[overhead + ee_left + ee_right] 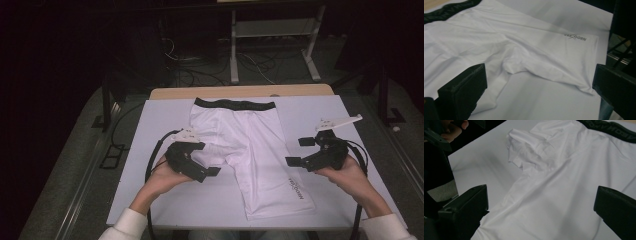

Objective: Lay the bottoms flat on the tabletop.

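Observation:
White shorts (245,145) with a black waistband (235,105) lie flat on the white table cover (150,130), waistband at the far side. The right leg reaches toward the near edge and bears a small logo (297,190). The left leg is bunched up short. My left gripper (202,159) hovers over the bunched leg, open, with nothing between its jaws. In the left gripper view the gripper (539,95) looks across the shorts (506,42). My right gripper (300,151) is open just right of the shorts, holding nothing. In the right gripper view the gripper (539,212) faces the shorts (564,185).
A strip of wooden tabletop (240,92) shows beyond the white cover. Behind the table a metal stand (272,45) and loose cables sit on the dark floor. The person's sleeves come in at the bottom corners.

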Tool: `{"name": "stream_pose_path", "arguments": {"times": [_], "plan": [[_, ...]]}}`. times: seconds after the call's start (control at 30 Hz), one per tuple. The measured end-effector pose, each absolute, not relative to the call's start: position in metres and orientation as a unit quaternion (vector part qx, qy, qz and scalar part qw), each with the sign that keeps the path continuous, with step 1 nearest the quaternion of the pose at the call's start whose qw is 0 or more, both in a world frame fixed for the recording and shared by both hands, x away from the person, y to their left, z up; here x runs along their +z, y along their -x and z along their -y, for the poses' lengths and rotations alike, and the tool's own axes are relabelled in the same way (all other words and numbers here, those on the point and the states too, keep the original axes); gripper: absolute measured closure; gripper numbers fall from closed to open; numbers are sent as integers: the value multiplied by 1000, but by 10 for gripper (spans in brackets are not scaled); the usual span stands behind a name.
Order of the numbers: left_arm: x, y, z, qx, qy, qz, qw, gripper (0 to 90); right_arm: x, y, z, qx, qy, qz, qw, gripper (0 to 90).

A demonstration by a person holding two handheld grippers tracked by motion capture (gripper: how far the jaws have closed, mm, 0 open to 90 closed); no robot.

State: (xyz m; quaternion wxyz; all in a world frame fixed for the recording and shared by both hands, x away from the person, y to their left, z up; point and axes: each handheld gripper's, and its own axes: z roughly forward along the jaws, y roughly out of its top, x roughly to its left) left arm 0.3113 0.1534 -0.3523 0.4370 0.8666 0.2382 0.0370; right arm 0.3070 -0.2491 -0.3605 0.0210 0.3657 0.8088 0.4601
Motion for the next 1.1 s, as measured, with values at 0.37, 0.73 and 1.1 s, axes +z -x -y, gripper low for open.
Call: {"name": "stream_pose_path", "arguments": {"times": [0.37,0.73,1.1], "plan": [[-350,-327,-200,62,-844,-290,447,0,-357,-322,206,476,-337,-812,15,23],[-365,-343,-234,69,-830,-340,438,0,-364,-337,160,482,-312,-819,-5,43],[-394,-369,-246,64,-814,-389,427,0,-385,-355,116,486,-305,-818,-26,55]]}}
